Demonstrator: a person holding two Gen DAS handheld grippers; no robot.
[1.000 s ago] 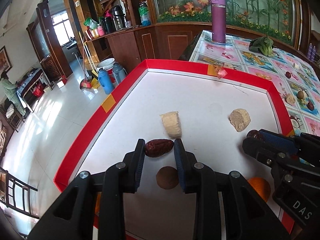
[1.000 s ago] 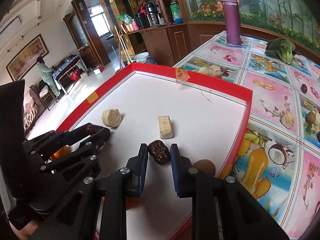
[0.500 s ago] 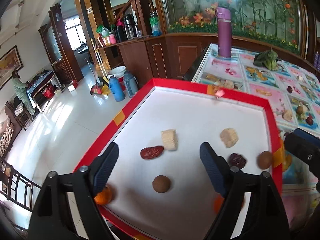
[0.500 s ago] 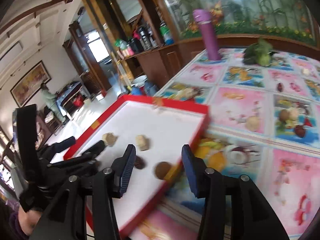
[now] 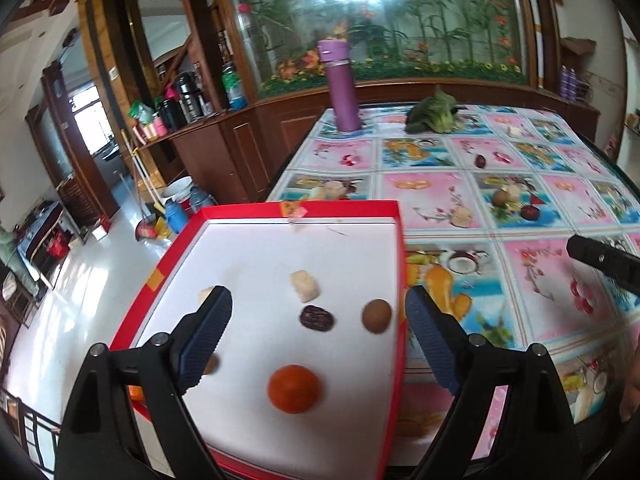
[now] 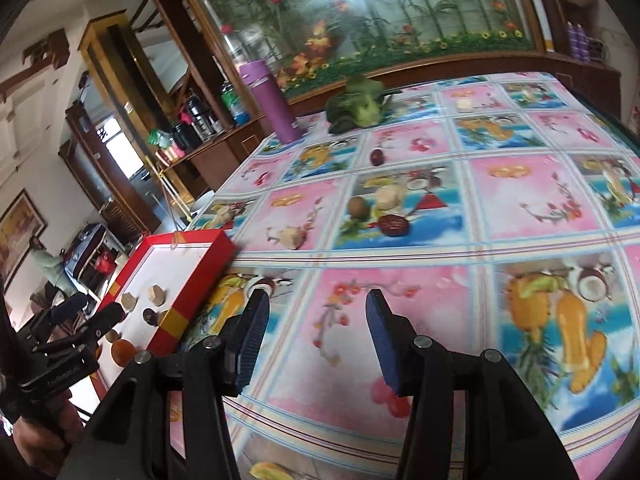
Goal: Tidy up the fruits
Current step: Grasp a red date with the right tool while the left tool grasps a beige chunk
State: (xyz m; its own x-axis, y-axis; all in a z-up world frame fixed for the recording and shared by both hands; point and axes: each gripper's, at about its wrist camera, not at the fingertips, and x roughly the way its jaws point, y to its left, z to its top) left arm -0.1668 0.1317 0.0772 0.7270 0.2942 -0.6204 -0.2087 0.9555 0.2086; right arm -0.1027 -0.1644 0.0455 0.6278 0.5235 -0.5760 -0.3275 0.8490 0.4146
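Surveying, left wrist view: red-rimmed tray (image 5: 394, 280) with a white floor, set at the near left corner of the tabletop (image 5: 520, 276).
Left hand-held gripper (image 5: 318, 332): jaws spread wide, nothing between them, poised above the tray's near half.
Tray contents, seen plainly: orange fruit (image 5: 294, 389) nearest; dark red date (image 5: 316, 319) and round brown fruit (image 5: 376, 316) side by side beyond it; pale block (image 5: 305, 286) just behind the date.
Tray contents, part hidden: second pale piece (image 5: 205, 293) and a small brown item (image 5: 211, 364), both tucked behind the left finger; kind cannot be told.
Surveying, right wrist view: right hand-held gripper (image 6: 316, 340), jaws wide apart and empty, out over the patterned cloth, well clear of the tray (image 6: 200, 284).
Loose items left on the tabletop: brown round fruit (image 6: 359, 206), pale chunk (image 6: 387, 197) and dark date (image 6: 393, 225) clustered together; another pale chunk (image 6: 291, 237) nearer the tray; small dark fruit (image 6: 376, 156) farther back.
Other objects: purple flask (image 6: 270, 100); leafy greens (image 6: 357, 105).
Progress, as judged: roughly half done, with six or so pieces in the tray and about five loose.
Remaining, as judged: collect the loose cluster; the right hand-held gripper points that way.
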